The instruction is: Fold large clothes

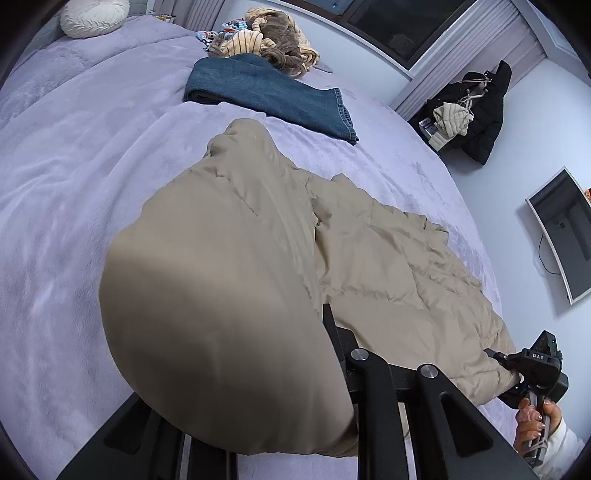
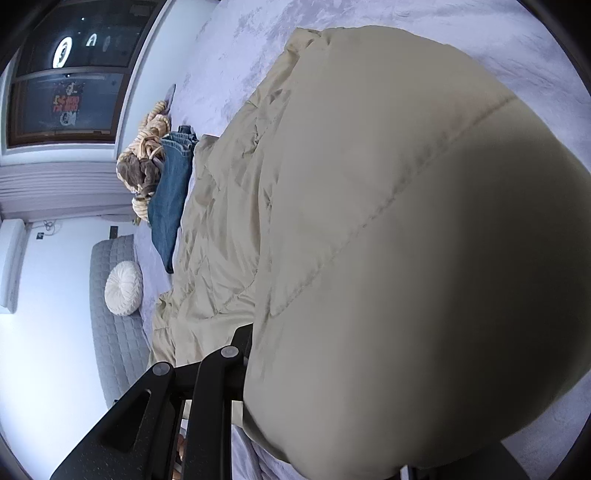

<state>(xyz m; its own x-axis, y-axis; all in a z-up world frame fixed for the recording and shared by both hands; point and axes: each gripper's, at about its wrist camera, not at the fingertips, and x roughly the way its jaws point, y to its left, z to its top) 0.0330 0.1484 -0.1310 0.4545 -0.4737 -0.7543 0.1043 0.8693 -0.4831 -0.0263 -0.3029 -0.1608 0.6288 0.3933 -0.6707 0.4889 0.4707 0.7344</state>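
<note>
A beige quilted puffer coat (image 1: 388, 266) lies stretched along the lavender bed (image 1: 74, 166). My left gripper (image 1: 295, 332) is shut on one end of it. The fabric bulges up over the jaws and hides the left finger. At the lower right of the left wrist view, my right gripper (image 1: 506, 369), held in a hand, pinches the coat's other near corner. In the right wrist view the right gripper (image 2: 291, 343) is shut on the coat (image 2: 229, 221). A big fold of the coat hides its right finger.
Folded blue jeans (image 1: 269, 96) (image 2: 170, 199) lie beyond the coat, with a pile of tan and striped clothes (image 1: 273, 37) behind them. A round white cushion (image 1: 94, 16) sits at the headboard. A black coat (image 1: 480, 107) hangs by the wall, near a screen (image 1: 565, 232).
</note>
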